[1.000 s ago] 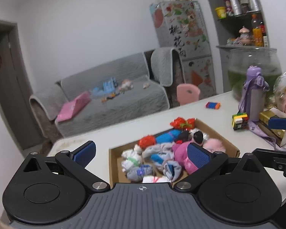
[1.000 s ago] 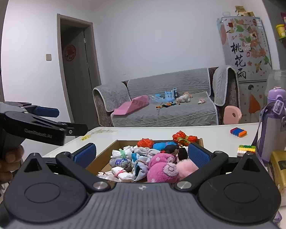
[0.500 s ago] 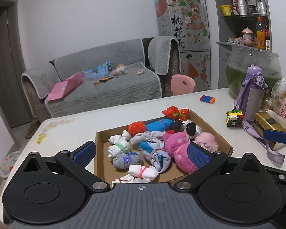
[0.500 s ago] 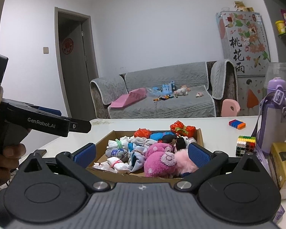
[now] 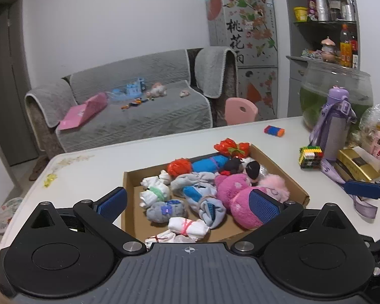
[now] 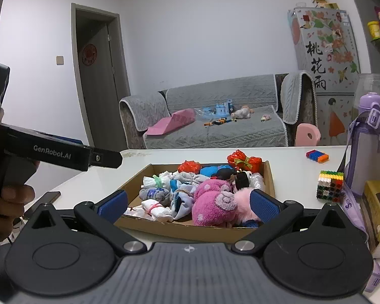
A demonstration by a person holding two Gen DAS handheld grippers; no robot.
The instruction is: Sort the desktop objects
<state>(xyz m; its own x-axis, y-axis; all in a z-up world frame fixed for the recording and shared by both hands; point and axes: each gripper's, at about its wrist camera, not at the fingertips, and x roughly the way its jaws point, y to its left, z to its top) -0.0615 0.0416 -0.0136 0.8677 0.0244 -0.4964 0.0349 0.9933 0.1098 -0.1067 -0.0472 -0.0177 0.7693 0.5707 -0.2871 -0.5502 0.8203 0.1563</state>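
While both cameras have dropped and tipped toward the table over the last second, so that the cardboard tray point(image 5: 278, 163) now fills more of each view and sits squarely ahead of the fingers, nothing inside it appears to have shifted; I read that as both tools lining up over the tray rather than anything being moved. On the far left of the right-wrist view a hand point(image 6: 11, 204) grips the black handle of the left gripper point(image 5: 187, 204), whose blue ribbed pads stand wide apart with nothing between them. Within the shallow brown tray, the left side holds rolled socks point(image 5: 155, 193), white and grey knit bundles cinched with green and pink elastic bands, soft and lumpy; in the middle lie a blue roll and an orange-red fuzzy ball point(image 5: 179, 167). Right of those a fat pink plush toy point(image 5: 236, 193) with a fluffy paler tuft crowds the near right corner, with a small black-haired doll just behind it and a crinkly red foil parcel point(image 5: 231, 147) on the far rim. The right gripper point(image 6: 188, 205) is likewise spread open and empty, hanging at the tray's near edge. Out on the smooth white table point(image 5: 93, 169), to the right, lie a small striped block point(image 5: 273, 130), a multicoloured brick cube point(image 5: 311, 155) and a hard purple bottle point(image 5: 335, 126). Whether the tray's mix is sorted or awaiting sorting, I cannot tell.
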